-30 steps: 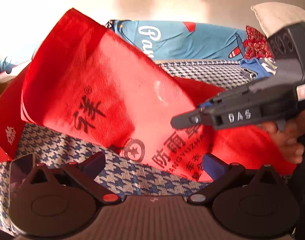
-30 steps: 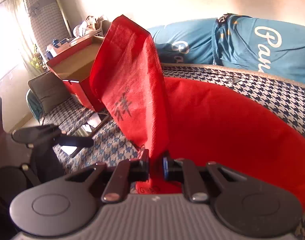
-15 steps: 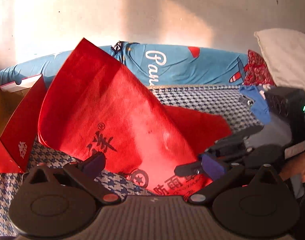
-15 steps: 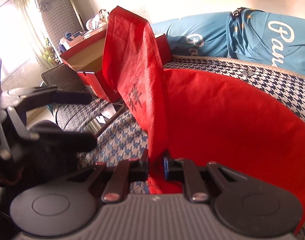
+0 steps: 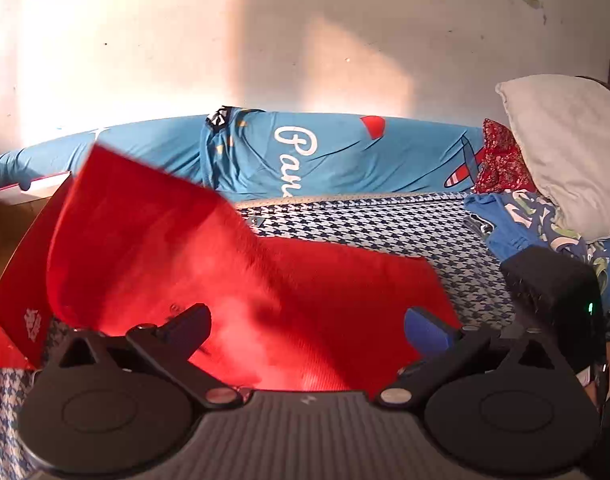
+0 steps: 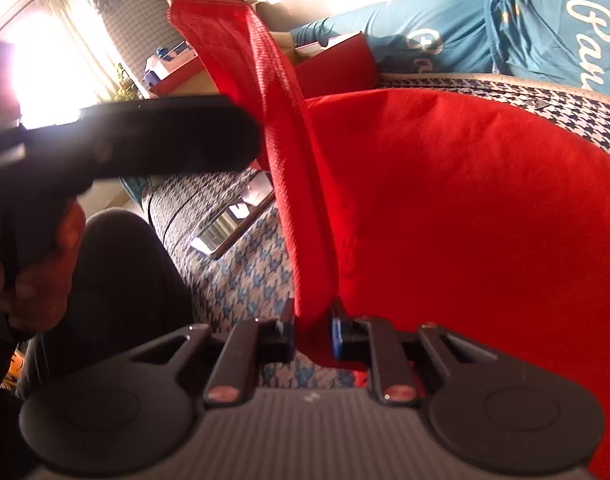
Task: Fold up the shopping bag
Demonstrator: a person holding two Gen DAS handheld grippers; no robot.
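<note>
Shopping bag (image 6: 445,208) flap between just-opening right jaws, left jaws wide open, red box (image 5: 21,280) and phone (image 6: 233,220) beside it

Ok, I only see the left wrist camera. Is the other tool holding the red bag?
Observer: Yes. The right tool pinches a standing fold of the bag. Its jaws have just loosened slightly, with the cloth between them.
Child: Is anything lying next to the bag?
Observer: A shiny flat thing, maybe a phone, lies on the checked bed cover beside that fold.
Child: And where's my tool?
Observer: Your left tool is open. One finger reaches close to the fold's left side; I cannot tell if it touches.
</note>
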